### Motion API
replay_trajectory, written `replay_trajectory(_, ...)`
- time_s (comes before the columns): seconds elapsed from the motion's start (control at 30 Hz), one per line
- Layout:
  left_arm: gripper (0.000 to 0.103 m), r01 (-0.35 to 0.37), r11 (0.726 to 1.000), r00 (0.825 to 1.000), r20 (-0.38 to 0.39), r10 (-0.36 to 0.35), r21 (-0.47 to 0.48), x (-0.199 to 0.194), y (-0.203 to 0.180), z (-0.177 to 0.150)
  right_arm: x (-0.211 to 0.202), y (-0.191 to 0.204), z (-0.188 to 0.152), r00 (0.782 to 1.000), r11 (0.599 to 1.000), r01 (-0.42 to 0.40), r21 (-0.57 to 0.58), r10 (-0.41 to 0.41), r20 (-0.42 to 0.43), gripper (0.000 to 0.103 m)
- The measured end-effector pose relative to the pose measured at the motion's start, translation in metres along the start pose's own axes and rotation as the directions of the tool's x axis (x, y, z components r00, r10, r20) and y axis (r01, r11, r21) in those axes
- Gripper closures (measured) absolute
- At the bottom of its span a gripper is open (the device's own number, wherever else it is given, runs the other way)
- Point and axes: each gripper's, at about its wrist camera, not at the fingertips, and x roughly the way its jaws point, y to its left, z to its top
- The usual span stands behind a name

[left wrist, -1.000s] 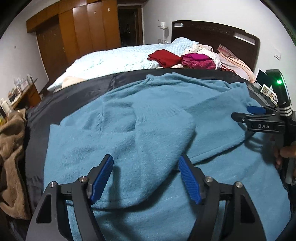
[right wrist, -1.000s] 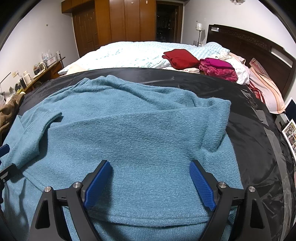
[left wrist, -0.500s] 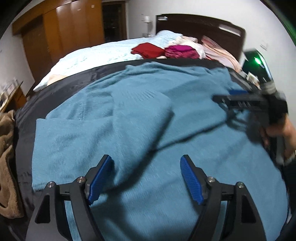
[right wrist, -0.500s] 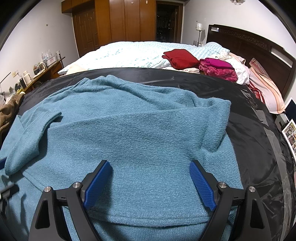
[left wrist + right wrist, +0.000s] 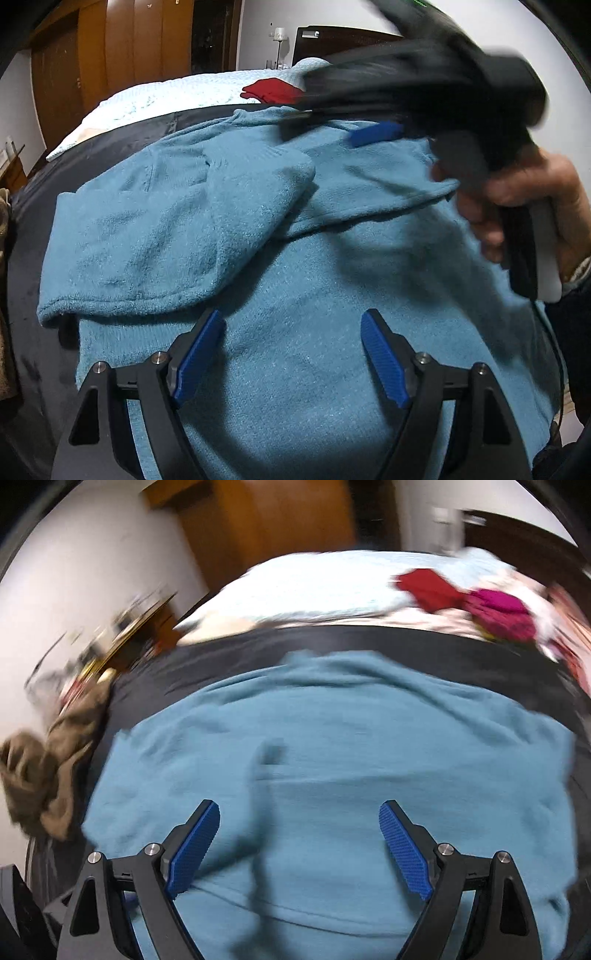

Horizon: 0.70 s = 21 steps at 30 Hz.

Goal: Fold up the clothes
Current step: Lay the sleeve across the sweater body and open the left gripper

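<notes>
A teal knit sweater [image 5: 303, 280] lies spread on a black sheet [image 5: 122, 144] over the bed, its left sleeve [image 5: 177, 229] folded across the body. My left gripper [image 5: 291, 354] hovers open over the sweater's lower body, nothing between its blue pads. In the left wrist view the right gripper's blue pad [image 5: 375, 133] shows blurred at the upper right, held by a hand [image 5: 532, 206] above the sweater's right shoulder. In the right wrist view the sweater [image 5: 351, 768] fills the middle, motion-blurred, and my right gripper [image 5: 299, 849] is open above it, holding nothing.
Folded red [image 5: 428, 587] and magenta [image 5: 502, 613] clothes sit on the pale blue bedspread [image 5: 325, 587] near the dark headboard [image 5: 332, 40]. A brown garment [image 5: 40, 771] is heaped at the left edge. Wooden wardrobes [image 5: 122, 55] stand behind, a cluttered side table [image 5: 122, 635] at left.
The left gripper drew back toward the hem. The right gripper swung quickly up and leftward over the sweater; both views now blurred. Both stayed open.
</notes>
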Motion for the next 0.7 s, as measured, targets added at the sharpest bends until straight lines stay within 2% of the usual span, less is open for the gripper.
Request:
replay_trajectory(0.13,0.02,0.018,1.0,1.0,0.002,-0.018,-0.01,-0.001,0.002,-0.003,0.035,0.054,0.007,0.997,0.994,-0.001,-0.105,-0.006,-0.074,0.013)
replay_trajectory(0.23,0.02,0.039,0.999,0.999,0.007,-0.039,-0.028,-0.003,0.006,-0.004,0.059,0.065,0.006,0.988,0.983,0.067,-0.169,-0.089,-0.126,0.013)
replay_trajectory(0.37,0.019,0.037,0.999,0.999,0.006,-0.036,-0.03,-0.003,0.005,-0.004,0.044,0.051,-0.003,0.979,0.967,0.168,-0.191,-0.186,-0.084,0.013)
replay_trajectory(0.5,0.018,0.024,0.999,1.0,0.003,-0.024,-0.025,-0.003,0.002,-0.004,0.02,0.024,-0.021,0.959,0.947,0.267,-0.181,-0.279,-0.046,0.013)
replay_trajectory(0.6,0.018,0.024,0.999,1.0,0.003,-0.024,-0.028,-0.003,0.002,-0.004,0.0,-0.002,-0.038,0.959,0.954,0.277,-0.118,-0.283,-0.034,0.013)
replay_trajectory(0.67,0.018,0.025,0.999,1.0,0.004,-0.025,-0.032,-0.003,0.002,-0.005,-0.014,-0.021,-0.049,0.951,0.95,0.307,-0.056,-0.309,-0.02,0.013)
replay_trajectory(0.7,0.018,0.024,0.999,1.0,0.003,-0.024,-0.031,-0.003,0.001,-0.004,-0.022,-0.029,-0.055,0.955,0.955,0.295,-0.02,-0.295,-0.013,0.013)
